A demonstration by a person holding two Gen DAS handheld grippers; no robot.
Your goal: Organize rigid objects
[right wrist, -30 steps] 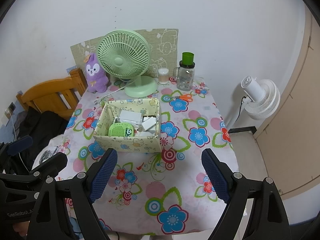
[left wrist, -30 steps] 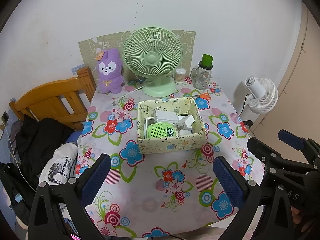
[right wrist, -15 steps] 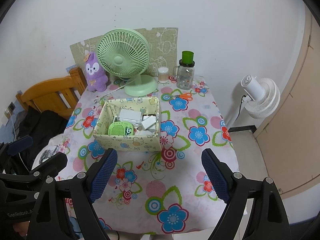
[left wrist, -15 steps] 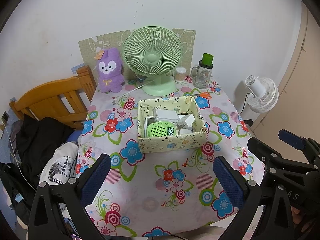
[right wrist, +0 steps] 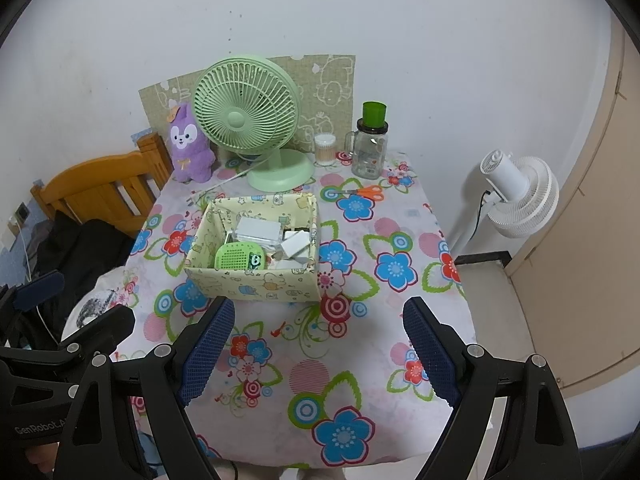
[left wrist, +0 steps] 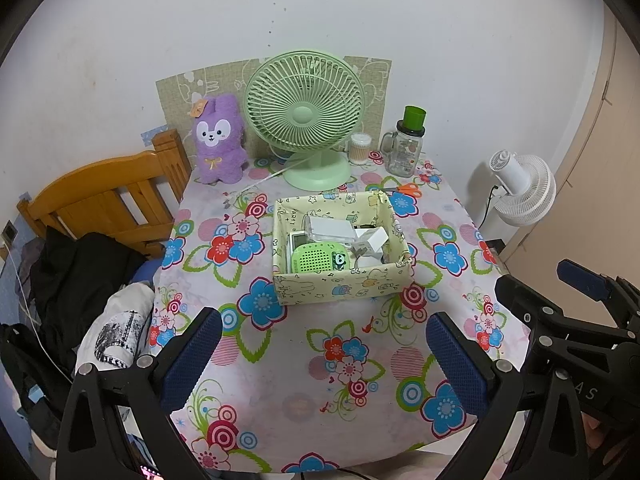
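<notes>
storage box already holds the small hard items; both claws wait empty

storage box, a pale yellow patterned carton, sits near the middle of the flowered tabletop, in front of the green desk fan. inside it lie a green perforated gadget with a panda sticker, a clear-and-white rectangular case and some white charger-like blocks, piled loosely and overlapping rather than lined up. by the look of it most of the gathering is done, since little loose clutter is left on the cloth.

what seems left, as a judgement: the orange-handled scissors lie flat on the cloth just behind the box's far right corner, and could be the next rigid thing to go in. the cotton swab jar and the glass mug with a green lid stand upright at the back beside the fan base, with the purple plush rabbit to the fan's other side; whether those belong in the box cannot be told.

left claw hovers over the near edge of the tabletop, spread wide, gripping nothing and touching nothing. right claw is likewise spread wide and empty, hanging above the cloth just in front of the box. both are well apart from the scissors.
</notes>
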